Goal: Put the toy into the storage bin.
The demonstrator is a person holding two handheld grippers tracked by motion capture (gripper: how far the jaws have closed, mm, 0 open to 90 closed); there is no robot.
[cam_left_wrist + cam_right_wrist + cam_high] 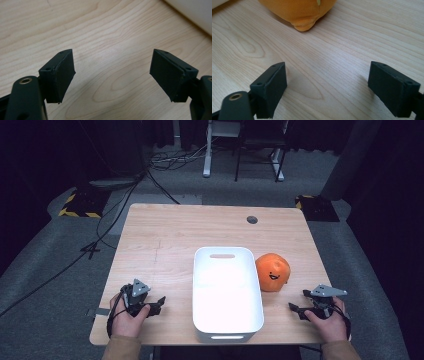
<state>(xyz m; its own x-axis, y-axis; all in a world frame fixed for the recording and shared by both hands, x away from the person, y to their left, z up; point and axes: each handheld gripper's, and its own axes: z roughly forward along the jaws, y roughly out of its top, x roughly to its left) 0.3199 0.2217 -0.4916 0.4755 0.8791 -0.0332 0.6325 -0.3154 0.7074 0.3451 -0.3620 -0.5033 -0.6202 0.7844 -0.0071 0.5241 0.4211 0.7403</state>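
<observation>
Orange plush toy (273,272) sits beside white bin (227,327), seemingly touching.

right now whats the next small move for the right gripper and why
Probably ease the right gripper forward toward the orange plush toy and set its jaws around it. The jaws stand open with only bare table between them, and the toy lies just ahead, beside the empty white bin, which looks like where it would go.

Matt wood-grain table (165,235), glossy white plastic bin (227,295).

plush toy (273,271) right of bin (227,329)
</observation>
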